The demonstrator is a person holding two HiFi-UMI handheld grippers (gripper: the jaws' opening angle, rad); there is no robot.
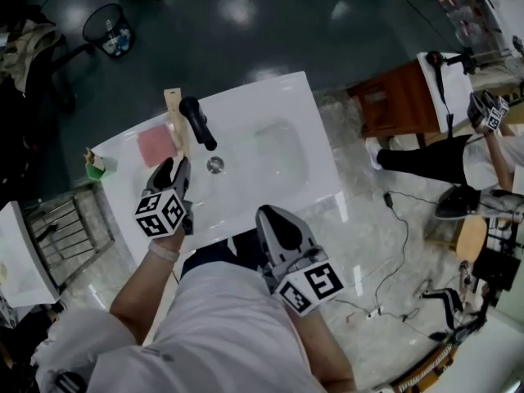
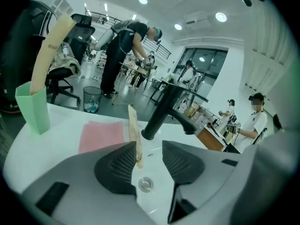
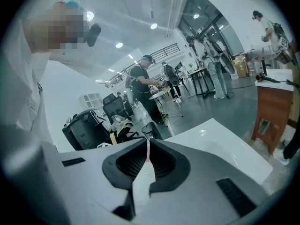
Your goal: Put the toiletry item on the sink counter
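Left tool (image 1: 174, 169), jaws apart, sits at centre-left over the white sink bench (image 1: 270, 97), just beside a flat beige toiletry item (image 1: 175, 123) next to a pink cloth (image 1: 154, 146). Right tool (image 1: 273, 219) closed, empty.

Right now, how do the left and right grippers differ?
The left gripper has fingers apart; the right gripper has them shut, empty. The left gripper reaches over the sink counter near the faucet; the right gripper hangs back at its near edge. Both are grey.

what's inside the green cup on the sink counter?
One long beige item stands in the green cup, leaning out past its rim. The cup wall hides its lower end and anything else at the bottom.
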